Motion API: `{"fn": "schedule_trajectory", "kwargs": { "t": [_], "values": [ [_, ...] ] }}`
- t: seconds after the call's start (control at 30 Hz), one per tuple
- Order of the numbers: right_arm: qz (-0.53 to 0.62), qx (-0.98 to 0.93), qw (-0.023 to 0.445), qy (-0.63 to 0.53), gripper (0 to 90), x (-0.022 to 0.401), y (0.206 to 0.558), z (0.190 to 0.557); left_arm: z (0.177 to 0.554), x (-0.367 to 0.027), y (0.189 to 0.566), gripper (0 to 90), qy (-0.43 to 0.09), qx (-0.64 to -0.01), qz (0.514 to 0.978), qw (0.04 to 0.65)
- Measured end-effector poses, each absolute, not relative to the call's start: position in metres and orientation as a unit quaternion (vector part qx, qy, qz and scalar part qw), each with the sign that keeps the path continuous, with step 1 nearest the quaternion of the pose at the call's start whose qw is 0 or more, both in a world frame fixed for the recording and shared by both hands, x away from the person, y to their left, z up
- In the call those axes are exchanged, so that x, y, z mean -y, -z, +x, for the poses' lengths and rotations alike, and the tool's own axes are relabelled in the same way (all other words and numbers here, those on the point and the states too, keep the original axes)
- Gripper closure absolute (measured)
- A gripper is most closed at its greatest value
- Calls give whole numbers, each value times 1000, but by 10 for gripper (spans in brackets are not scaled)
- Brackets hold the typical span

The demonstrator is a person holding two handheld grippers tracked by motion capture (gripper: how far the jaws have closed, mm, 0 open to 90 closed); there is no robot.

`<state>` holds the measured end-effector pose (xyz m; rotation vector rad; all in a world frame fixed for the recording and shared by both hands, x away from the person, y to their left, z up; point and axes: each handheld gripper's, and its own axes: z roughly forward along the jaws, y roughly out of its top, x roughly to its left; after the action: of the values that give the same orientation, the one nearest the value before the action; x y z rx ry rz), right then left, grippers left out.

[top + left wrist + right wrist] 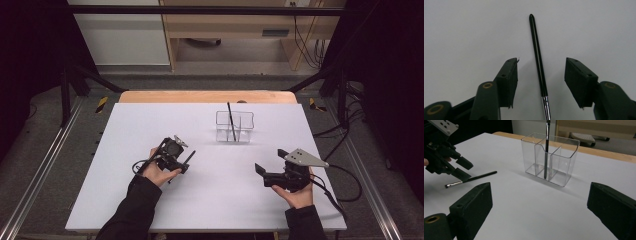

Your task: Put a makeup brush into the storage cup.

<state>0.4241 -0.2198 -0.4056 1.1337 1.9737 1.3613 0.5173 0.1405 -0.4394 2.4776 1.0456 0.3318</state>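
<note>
Work surface: white table (pixel 150 200), wide bare margins on every side of the clear organizer (pixel 235 126); no obstruction between organizer and near edge.

Clear organizer: three compartments, standing toward the far side of the table, right of centre. One black brush (pixel 546 150) already upright in it, leaning against a divider. Judged status: one brush stowed, one left to stow.

Right gripper (pixel 270 172): near and right of the organizer, well apart from it, jaws spread wide, nothing between them.

Left gripper (pixel 541 80): near and left of the organizer, low over the table, jaws part spread, straddling the loose brush without pad contact.

Loose brush (pixel 537 57): flat on the table, near-left of the organizer, metal ferrule toward the gripper body, handle tip pointing away. Remaining, as judged: pinch, lift, carry to an open compartment; clearance ample, organizer rim the sole edge to clear
</note>
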Motion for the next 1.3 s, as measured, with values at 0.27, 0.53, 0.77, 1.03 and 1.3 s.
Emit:
{"fn": "schedule_trajectory", "kwargs": {
  "t": [0.27, 0.53, 0.77, 1.03, 1.3],
  "values": [
    [414, -723, 240, -498, 65, 219, 406, 424, 522, -138, 449, 582, -107, -372, 901, 195],
    [413, -725, 239, -497, 65, 218, 406, 424, 521, -137, 451, 682, -96, -373, 903, 191],
    [412, -725, 239, -498, 64, 218, 406, 424, 519, -138, 451, 744, -87, -381, 900, 192],
    [412, -726, 238, -496, 64, 217, 407, 425, 518, -139, 451, 806, -83, -381, 901, 191],
    [413, -727, 238, -495, 64, 217, 407, 425, 517, -139, 451, 831, -83, -371, 905, 189]
  ]
}}
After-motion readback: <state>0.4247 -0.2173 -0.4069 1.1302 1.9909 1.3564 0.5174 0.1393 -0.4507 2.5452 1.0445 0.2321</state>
